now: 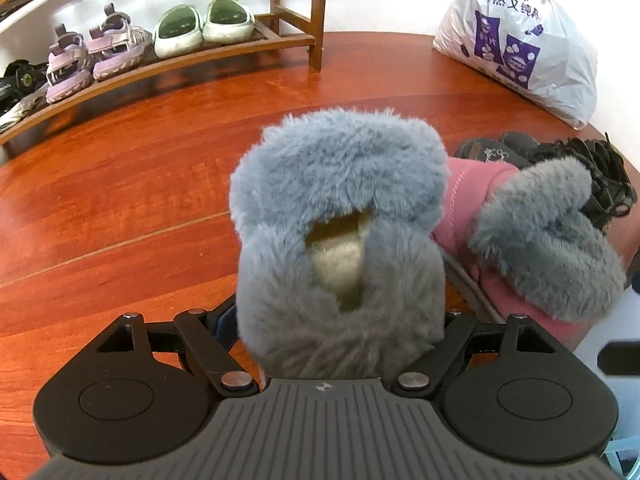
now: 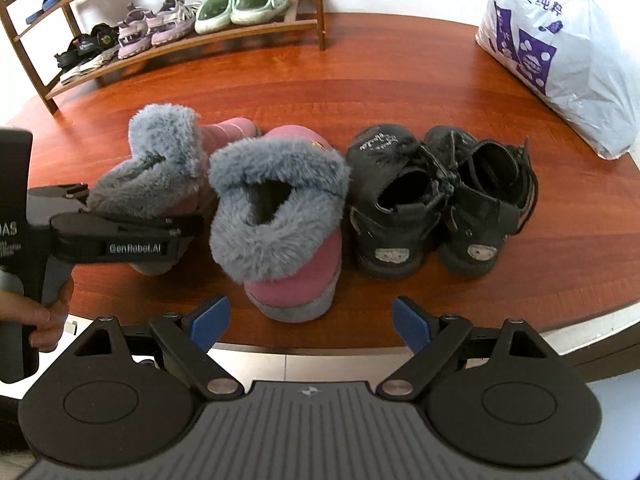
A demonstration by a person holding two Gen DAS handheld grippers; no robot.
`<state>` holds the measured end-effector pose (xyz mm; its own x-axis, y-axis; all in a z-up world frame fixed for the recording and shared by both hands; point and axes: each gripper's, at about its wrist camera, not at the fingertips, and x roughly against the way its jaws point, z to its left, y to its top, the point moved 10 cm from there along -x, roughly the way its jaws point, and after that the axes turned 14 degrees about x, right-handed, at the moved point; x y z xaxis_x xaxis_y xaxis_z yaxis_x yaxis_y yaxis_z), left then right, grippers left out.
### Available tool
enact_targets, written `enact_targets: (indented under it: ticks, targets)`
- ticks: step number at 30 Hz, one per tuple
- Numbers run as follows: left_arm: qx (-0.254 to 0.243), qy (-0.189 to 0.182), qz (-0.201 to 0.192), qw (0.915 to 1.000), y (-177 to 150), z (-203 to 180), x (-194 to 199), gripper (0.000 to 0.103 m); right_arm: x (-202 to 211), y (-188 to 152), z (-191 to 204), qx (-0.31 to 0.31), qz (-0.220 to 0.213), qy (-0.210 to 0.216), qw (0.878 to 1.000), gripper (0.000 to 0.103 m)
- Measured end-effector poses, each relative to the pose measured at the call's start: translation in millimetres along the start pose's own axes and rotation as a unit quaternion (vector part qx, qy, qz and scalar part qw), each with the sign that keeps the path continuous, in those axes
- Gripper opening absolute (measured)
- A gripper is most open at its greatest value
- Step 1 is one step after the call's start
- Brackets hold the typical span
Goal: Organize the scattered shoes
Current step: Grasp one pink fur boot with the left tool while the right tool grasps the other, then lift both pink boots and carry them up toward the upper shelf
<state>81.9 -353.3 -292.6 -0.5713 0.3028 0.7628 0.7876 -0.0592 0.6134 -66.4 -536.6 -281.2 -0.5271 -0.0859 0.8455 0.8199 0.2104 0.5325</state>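
A red wooden floor (image 2: 280,80) carries our pink boots; the left hand-held gripper (image 2: 132,236) straddles the left boot (image 1: 340,240), grip unclear, while the right hand-held gripper (image 2: 310,322) gapes before the right boot (image 2: 280,216). We risk pinching only fur, so a boot could slip

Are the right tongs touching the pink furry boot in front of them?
Apart. The right wrist view shows the right tongs open, with bare floor between their blue pads and the pink boot.
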Motion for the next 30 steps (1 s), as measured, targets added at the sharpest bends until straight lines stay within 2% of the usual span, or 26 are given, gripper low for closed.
enact_targets:
  ticks: [12, 15, 19, 30]
  targets:
    - [-0.006, 0.014, 0.003, 0.9999, 8.3, -3.9, -7.9, 0.082, -5.0, 0.3, 1.2, -0.004, 0.003, 0.004, 1.0, 0.092]
    - [-0.012, 0.017, 0.001, 0.9998, 8.8, -4.7, -8.1, 0.075, -6.0, 0.1, 1.6, -0.004, 0.004, 0.004, 1.0, 0.092]
    - [-0.02, 0.021, -0.003, 0.9996, 9.5, -5.9, -8.4, 0.074, -6.5, 2.0, 2.1, -0.003, 0.002, 0.005, 1.0, 0.092]
    - [0.019, 0.024, -0.005, 0.9995, 27.1, 11.8, 17.2, 0.073, -19.0, 14.5, 8.8, 0.014, -0.013, 0.01, 1.0, 0.092]
